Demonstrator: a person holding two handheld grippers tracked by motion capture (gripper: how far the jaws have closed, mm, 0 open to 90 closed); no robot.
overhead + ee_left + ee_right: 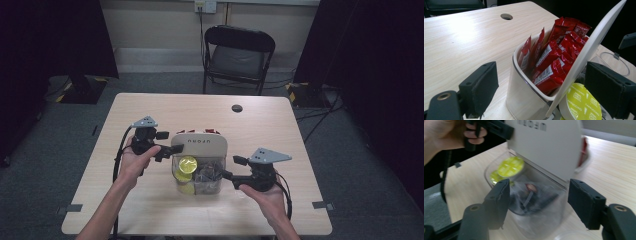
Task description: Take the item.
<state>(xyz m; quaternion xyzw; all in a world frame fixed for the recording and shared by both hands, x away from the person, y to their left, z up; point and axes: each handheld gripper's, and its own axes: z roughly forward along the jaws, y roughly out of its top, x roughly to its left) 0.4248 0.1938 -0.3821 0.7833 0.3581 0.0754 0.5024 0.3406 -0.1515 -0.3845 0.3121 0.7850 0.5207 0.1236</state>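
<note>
On the left of the high view the person's left hand (134,161) holds the left gripper (170,148), whose jaw tips meet the left edge of a white lid (200,144) tilted up over a clear container (197,176) at the middle of the wooden table (150,107); from that height the grip itself is too small to judge. The left gripper view settles it: the lid (586,53) runs as a slanted white edge between the two black pads (480,87), which stand well apart from each other, the left one clear of the lid and the right one close behind it, so the jaws are wide and not pressing. That view also shows what the high camera barely hints at, a white-rimmed compartment packed with upright red sachets (554,62), and a yellow-green capsule (581,105) just under the raised lid; the high view gives the capsules (187,164) as yellow discs in the container's left half, with dark items in its right half. Farther right, the right hand (265,192) carries the right gripper (226,167) just beside the container's right wall. In the blurred right gripper view its jaws stand wide with the clear container (536,200) between them but not gripped, the lid (546,147) above, and the left hand (446,135) at upper left. A black chair (239,55) stands beyond the table.
</note>
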